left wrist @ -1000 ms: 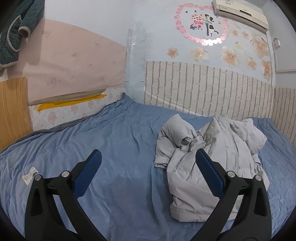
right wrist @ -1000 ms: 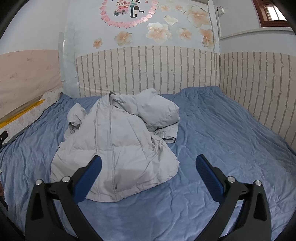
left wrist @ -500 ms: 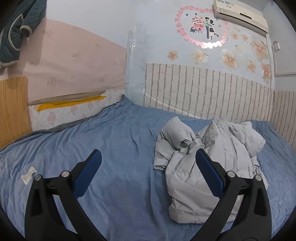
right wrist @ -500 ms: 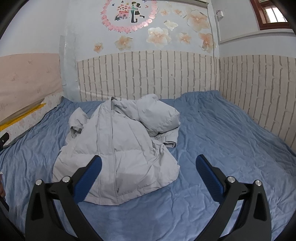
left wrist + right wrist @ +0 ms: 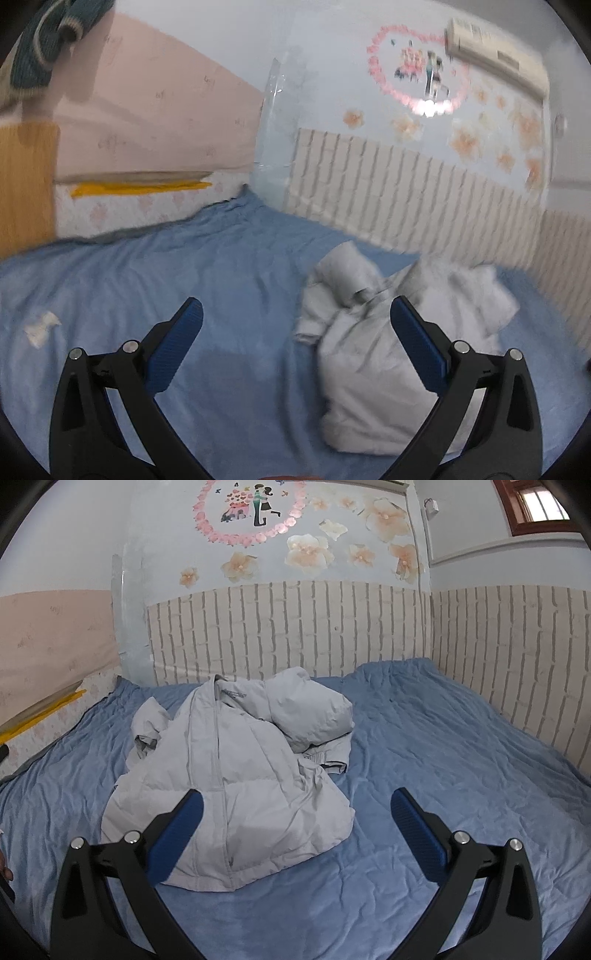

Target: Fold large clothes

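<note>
Left gripper (image 5: 295,317): jaws spread, empty; view now motion-blurred, panned slightly leftward. Right gripper (image 5: 297,805): jaws spread, empty, drawn nearer. Grey puffer jacket (image 5: 236,786): crumpled mid-bed on blue bedsheet (image 5: 443,775), untouched; folding not begun. Brick-pattern wall panel (image 5: 332,627) behind.

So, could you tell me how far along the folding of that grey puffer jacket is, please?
Nothing looks folded yet: the grey puffer jacket lies crumpled on the blue bedsheet, one sleeve bunched over its body. Nothing is in hand either; the left gripper and right gripper are both open and clear of the fabric. Still left, I'd say: spreading it flat, tucking the sleeves in and folding the body.
</note>
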`<state>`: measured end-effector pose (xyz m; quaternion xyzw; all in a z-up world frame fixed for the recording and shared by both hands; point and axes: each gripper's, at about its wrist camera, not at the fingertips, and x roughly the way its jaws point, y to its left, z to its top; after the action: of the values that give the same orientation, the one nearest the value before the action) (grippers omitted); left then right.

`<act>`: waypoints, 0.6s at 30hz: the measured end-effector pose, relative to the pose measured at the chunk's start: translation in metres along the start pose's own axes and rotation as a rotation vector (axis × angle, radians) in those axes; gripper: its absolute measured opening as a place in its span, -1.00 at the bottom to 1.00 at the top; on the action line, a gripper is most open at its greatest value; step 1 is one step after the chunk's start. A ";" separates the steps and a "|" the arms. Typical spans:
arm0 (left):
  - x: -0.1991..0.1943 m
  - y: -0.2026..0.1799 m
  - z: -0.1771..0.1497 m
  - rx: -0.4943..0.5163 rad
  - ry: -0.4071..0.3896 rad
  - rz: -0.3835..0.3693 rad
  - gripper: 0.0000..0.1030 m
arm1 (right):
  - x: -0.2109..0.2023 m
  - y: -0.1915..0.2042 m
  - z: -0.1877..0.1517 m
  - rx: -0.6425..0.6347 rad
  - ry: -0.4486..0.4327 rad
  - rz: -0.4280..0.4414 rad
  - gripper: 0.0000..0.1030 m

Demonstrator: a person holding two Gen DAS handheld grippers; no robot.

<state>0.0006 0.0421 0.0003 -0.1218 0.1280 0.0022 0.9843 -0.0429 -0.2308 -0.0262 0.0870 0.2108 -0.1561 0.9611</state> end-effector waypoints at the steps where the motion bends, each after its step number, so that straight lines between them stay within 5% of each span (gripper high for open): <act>1: -0.001 0.004 0.001 -0.027 -0.010 -0.015 0.94 | 0.000 0.001 0.000 -0.005 0.002 -0.003 0.97; 18: 0.016 -0.014 -0.004 0.155 0.084 0.094 0.94 | 0.010 0.005 0.000 -0.006 0.005 -0.019 0.97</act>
<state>0.0154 0.0272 -0.0040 -0.0393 0.1744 0.0333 0.9833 -0.0328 -0.2287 -0.0298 0.0823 0.2143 -0.1643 0.9593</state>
